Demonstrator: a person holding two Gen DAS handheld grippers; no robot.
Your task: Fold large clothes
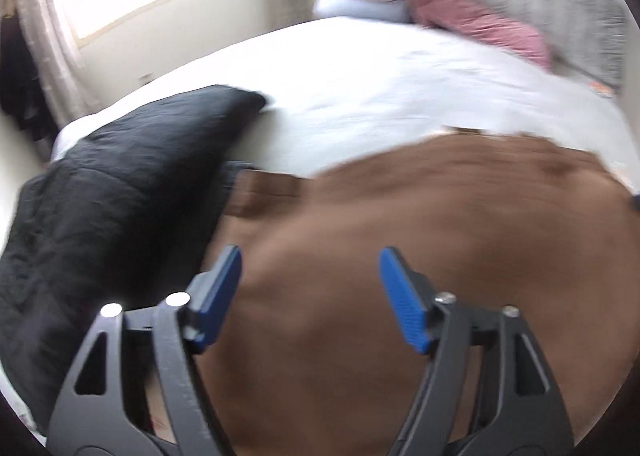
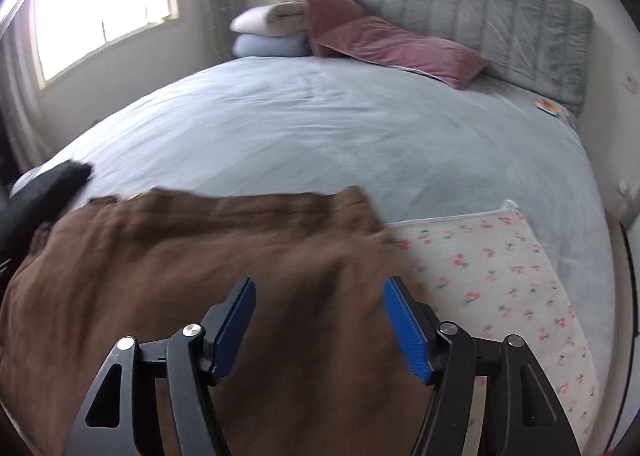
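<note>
A large brown woven garment [image 1: 420, 240] is spread across the lower half of both frames, on a bed covered with a pale grey-white sheet [image 2: 320, 124]; the left gripper [image 1: 310, 288] is held released above it, blue pads [image 1: 218, 296] wide apart with nothing between them; the right gripper [image 2: 320, 316] is likewise spread and empty over the cloth. A black quilted garment [image 1: 100, 192] is seen at the left of the left view, touching the brown edge; a white cherry-print mat [image 2: 500, 276] lies at the lower right, just beside the garment; pink pillows [image 2: 380, 36] and a grey padded headboard [image 2: 480, 4] occupy the upper right.
</note>
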